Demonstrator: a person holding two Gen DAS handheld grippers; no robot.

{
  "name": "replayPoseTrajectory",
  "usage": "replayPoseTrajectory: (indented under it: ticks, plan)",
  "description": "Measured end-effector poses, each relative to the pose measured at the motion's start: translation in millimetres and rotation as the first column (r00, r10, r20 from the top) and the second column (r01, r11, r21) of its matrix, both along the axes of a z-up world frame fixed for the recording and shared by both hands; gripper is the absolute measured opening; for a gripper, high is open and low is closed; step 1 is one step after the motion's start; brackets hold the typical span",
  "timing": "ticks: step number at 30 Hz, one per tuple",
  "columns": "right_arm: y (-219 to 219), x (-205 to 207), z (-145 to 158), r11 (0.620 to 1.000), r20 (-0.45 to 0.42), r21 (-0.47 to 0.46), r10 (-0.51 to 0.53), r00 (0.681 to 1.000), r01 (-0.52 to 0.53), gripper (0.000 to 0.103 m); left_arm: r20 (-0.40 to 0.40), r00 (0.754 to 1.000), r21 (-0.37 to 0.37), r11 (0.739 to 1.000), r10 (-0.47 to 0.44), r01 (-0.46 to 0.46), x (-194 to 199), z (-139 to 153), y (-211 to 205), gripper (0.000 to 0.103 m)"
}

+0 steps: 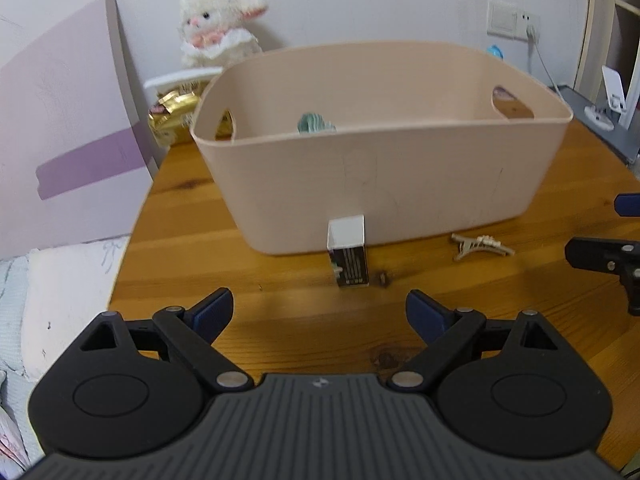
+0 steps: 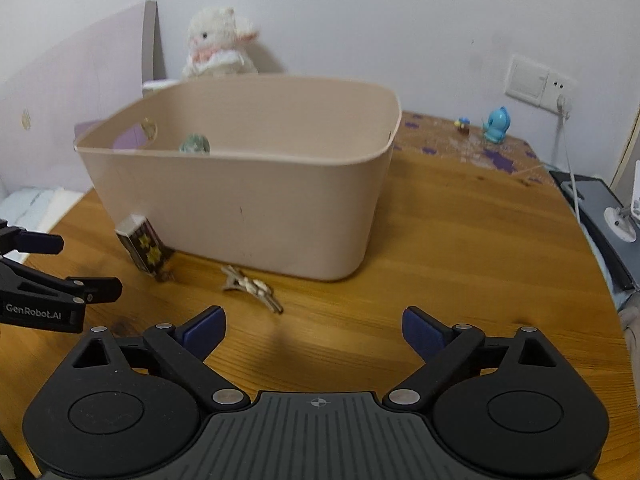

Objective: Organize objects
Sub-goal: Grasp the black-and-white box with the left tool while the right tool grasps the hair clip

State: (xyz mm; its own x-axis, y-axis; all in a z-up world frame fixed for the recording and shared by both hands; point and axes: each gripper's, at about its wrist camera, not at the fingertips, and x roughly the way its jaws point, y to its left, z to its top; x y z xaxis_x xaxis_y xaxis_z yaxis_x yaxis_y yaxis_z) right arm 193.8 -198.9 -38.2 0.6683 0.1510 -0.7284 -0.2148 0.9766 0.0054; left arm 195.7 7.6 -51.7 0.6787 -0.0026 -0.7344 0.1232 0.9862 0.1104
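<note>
- Since nothing lies between their blue pads, both tools are seen spread wide and empty: the left tool is aimed down at the small box, and the right tool is aimed at the bare wood just right of the hair clip, so a grasp of one loose item by each seems to be prepared.
- The table, round-edged and wooden, carries everything; its near edge is hidden under the tools.
- The small box is stood upright, touching or nearly touching the near wall of the bin, probably left there as an item not yet sorted; its narrow faces would suit the wide-set pads.
- A tiny dark object, too small to identify, lies just beside the box.
- The hair clip lies flat in front of the bin, apart from its wall; being thin and low, it is judged harder to pinch without scraping the wood.
- The beige bin is set mid-table with handle cut-outs at its ends, evidently as the collecting place; a green bundle is already inside.
- Toward the far edge, a plush lamb is propped against the wall, with a gold wrapper at the left edge and a blue figurine at the far right.
</note>
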Motion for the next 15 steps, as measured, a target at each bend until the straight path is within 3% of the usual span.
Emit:
replayPoseTrajectory:
  ticks: [15]
  plan:
    - [29.1,35.9,-44.4,0.998,-0.038,-0.031,0.061,0.997,-0.063,0.09,-0.086,0.996,-0.06,0.998,-0.015,0.009,39.9,-37.5,3.3,0.094]
